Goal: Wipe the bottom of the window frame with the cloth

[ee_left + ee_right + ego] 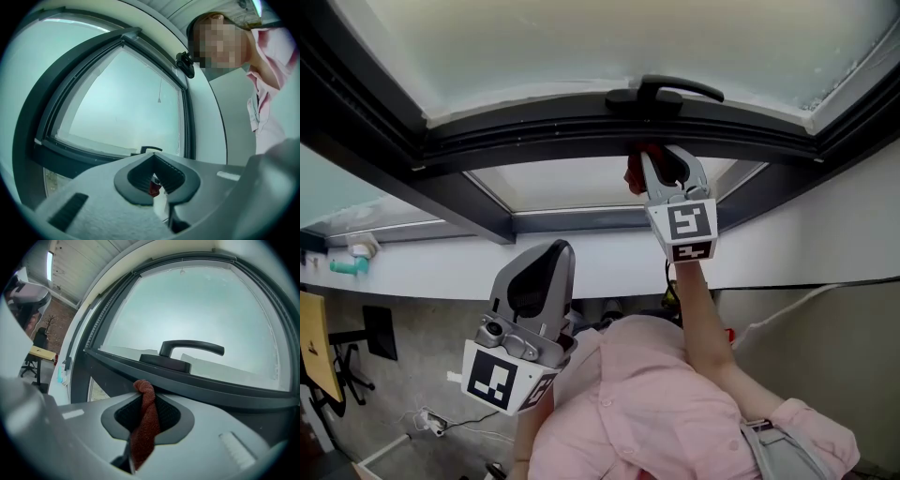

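Observation:
The dark window frame [544,131] runs across the top of the head view, with a black handle [666,94] on its bottom rail. My right gripper [661,159] is raised just under that handle and is shut on a red cloth [633,174]. In the right gripper view the cloth [144,425] hangs out between the jaws, and its bunched top touches the frame's lower rail [211,390] below the handle [187,350]. My left gripper [557,251] hangs lower, near the person's chest, shut and holding nothing. From its own view the left gripper [153,157] points up at the window.
A white ledge [422,272] lies below the window with a teal object [347,267] on it at the left. A yellow table [314,347] and cables [431,422] are on the floor at lower left. The person's pink shirt [647,403] fills the bottom centre.

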Tool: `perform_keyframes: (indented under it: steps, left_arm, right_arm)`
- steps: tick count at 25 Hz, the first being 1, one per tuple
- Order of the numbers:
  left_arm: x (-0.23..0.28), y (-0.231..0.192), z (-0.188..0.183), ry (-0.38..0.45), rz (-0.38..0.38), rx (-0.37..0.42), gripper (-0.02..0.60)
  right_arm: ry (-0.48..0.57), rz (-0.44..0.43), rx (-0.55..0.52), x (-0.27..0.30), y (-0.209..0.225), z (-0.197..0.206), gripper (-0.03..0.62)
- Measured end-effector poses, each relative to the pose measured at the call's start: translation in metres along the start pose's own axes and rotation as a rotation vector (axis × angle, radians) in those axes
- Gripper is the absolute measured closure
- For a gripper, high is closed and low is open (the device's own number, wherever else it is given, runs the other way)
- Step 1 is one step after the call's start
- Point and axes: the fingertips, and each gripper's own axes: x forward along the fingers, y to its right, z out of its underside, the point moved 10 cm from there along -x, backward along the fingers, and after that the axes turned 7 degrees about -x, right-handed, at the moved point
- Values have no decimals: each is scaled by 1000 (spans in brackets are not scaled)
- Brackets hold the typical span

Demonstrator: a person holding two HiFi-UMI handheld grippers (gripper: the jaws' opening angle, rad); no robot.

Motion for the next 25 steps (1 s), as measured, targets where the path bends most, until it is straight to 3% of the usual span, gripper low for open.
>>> perform_keyframes:
  steps: [13, 25]
  left_arm:
    - [-8, 2, 15, -9, -66, -16, 581]
    - [5, 4, 22, -18, -41, -38, 581]
  right_arm:
    - [14, -55, -35, 4, 4, -3, 530]
    - [30, -95, -29, 3, 7, 0, 530]
